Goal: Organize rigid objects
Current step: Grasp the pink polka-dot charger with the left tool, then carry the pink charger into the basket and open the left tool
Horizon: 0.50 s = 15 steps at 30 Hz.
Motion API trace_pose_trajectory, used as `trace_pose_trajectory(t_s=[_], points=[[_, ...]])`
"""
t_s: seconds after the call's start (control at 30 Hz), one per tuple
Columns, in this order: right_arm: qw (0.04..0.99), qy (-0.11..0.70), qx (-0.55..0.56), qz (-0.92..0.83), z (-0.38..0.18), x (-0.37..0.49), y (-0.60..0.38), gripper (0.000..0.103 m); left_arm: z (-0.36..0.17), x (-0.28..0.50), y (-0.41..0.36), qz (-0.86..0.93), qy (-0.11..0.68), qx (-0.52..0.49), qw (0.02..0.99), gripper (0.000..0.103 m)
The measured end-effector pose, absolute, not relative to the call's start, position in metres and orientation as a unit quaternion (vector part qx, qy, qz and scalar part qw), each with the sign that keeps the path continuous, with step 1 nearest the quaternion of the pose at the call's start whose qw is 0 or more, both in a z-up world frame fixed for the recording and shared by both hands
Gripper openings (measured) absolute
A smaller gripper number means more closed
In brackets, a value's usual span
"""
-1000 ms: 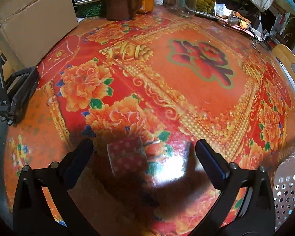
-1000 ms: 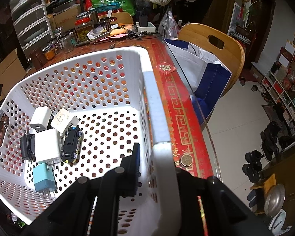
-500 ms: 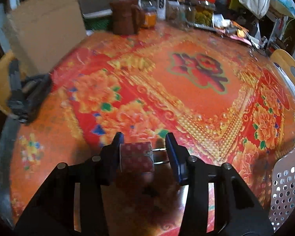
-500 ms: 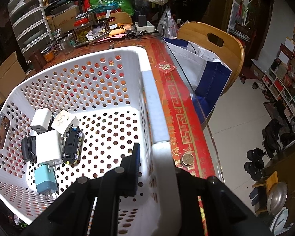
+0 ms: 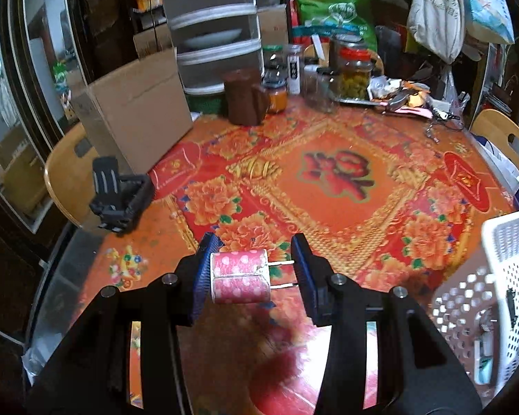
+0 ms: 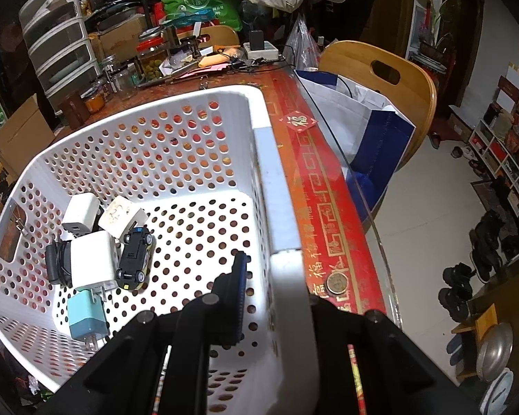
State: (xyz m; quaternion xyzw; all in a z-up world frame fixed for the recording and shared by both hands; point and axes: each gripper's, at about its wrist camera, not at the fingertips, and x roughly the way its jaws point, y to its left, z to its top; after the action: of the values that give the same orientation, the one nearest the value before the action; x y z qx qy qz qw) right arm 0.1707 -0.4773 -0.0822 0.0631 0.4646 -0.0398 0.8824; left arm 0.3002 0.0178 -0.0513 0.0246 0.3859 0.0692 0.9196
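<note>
A pink dotted charger [image 5: 240, 276] is held clear of the table [image 5: 332, 186] between the closed left gripper [image 5: 253, 271] pads, prongs against the right pad, while the basket [image 6: 276, 186] rim is clamped by the right gripper [image 6: 276, 276].

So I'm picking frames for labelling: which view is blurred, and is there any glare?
Left wrist view: the white basket smears at the right edge, the pink charger stays sharp, and glare washes the tablecloth near the bottom. Right wrist view: sharp, evenly lit, fisheye-bent at the edges.
</note>
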Motion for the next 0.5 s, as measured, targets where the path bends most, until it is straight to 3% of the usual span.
trace_pose_trajectory(t_s=[0.5], points=[[0.887,0.455,0.071,-0.03,-0.081,0.169,-0.477,0.015,0.005,0.242,-0.114,-0.007,0.347,0.116,0.931,0.042]])
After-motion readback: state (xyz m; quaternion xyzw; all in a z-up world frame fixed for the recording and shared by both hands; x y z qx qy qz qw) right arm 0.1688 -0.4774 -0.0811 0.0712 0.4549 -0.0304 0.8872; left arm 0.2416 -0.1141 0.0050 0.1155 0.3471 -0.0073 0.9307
